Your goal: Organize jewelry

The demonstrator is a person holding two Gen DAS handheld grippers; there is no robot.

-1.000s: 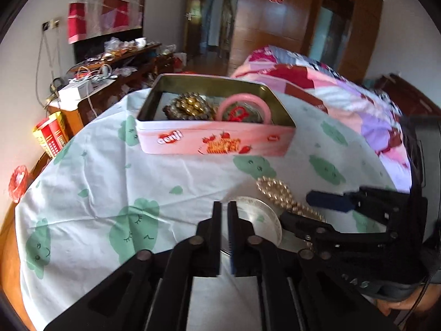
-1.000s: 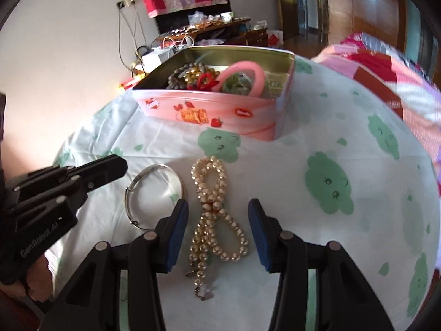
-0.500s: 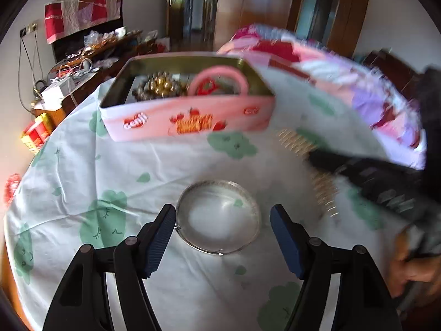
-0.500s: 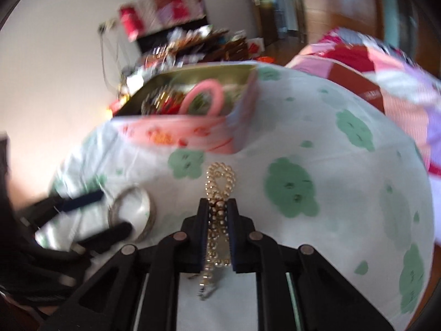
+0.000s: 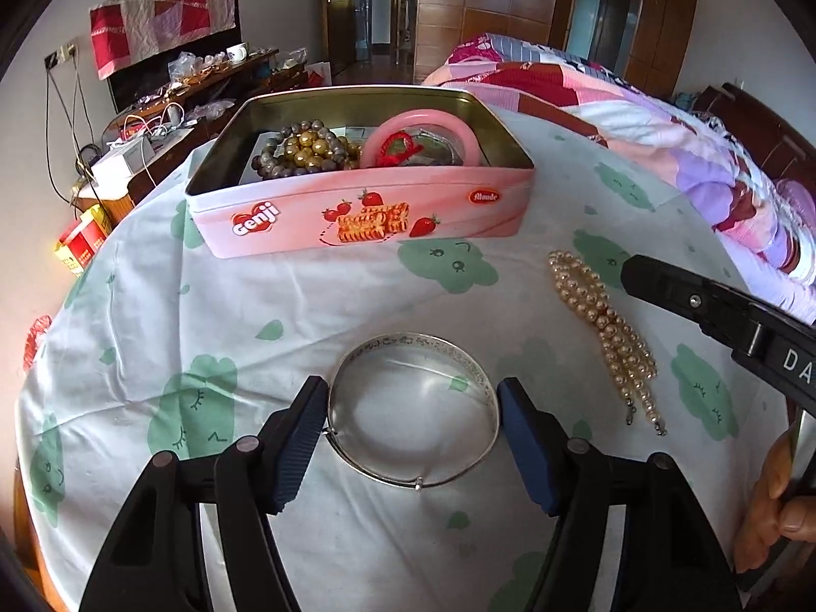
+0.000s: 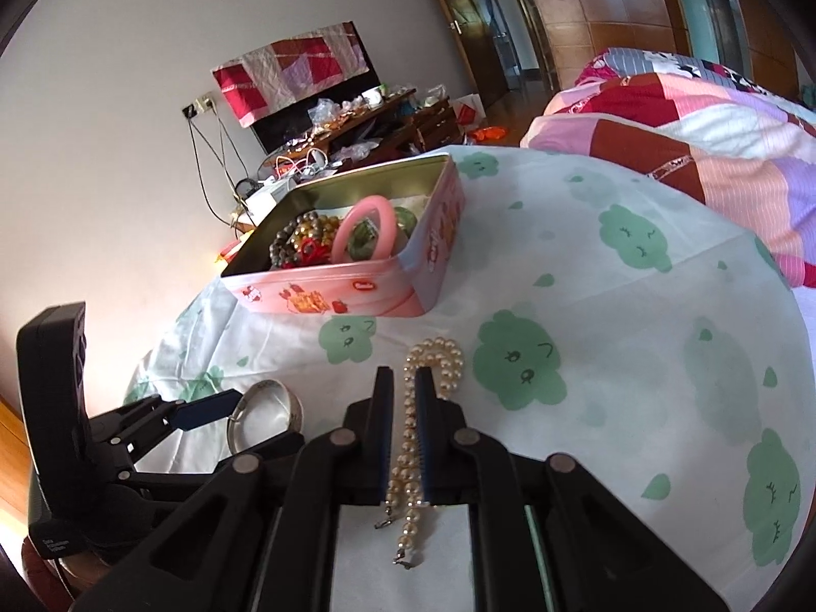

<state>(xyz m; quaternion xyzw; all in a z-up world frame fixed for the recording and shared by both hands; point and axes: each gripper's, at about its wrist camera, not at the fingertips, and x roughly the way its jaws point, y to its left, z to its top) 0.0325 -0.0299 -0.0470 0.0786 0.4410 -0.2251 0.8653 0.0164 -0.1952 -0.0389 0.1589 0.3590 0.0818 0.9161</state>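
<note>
A silver bangle (image 5: 413,410) lies flat on the clouded tablecloth. My left gripper (image 5: 410,403) is open, one finger on each side of it. A pearl necklace (image 5: 602,329) lies to the right, and it also shows in the right wrist view (image 6: 415,438). My right gripper (image 6: 404,398) is closed narrowly around the necklace strands, low at the cloth. A pink tin (image 5: 357,219) behind holds bead bracelets, a pink ring and a red piece; it also shows in the right wrist view (image 6: 352,296).
The round table (image 5: 153,306) drops off at left and front. A patchwork bed (image 5: 637,117) lies right. A cluttered dresser (image 5: 168,117) stands behind left. My right gripper's body (image 5: 724,311) reaches in from the right, and the left gripper (image 6: 127,433) shows at left.
My left gripper opened from shut and now straddles the bangle. My right gripper closed from open onto the pearl necklace and has tilted.
</note>
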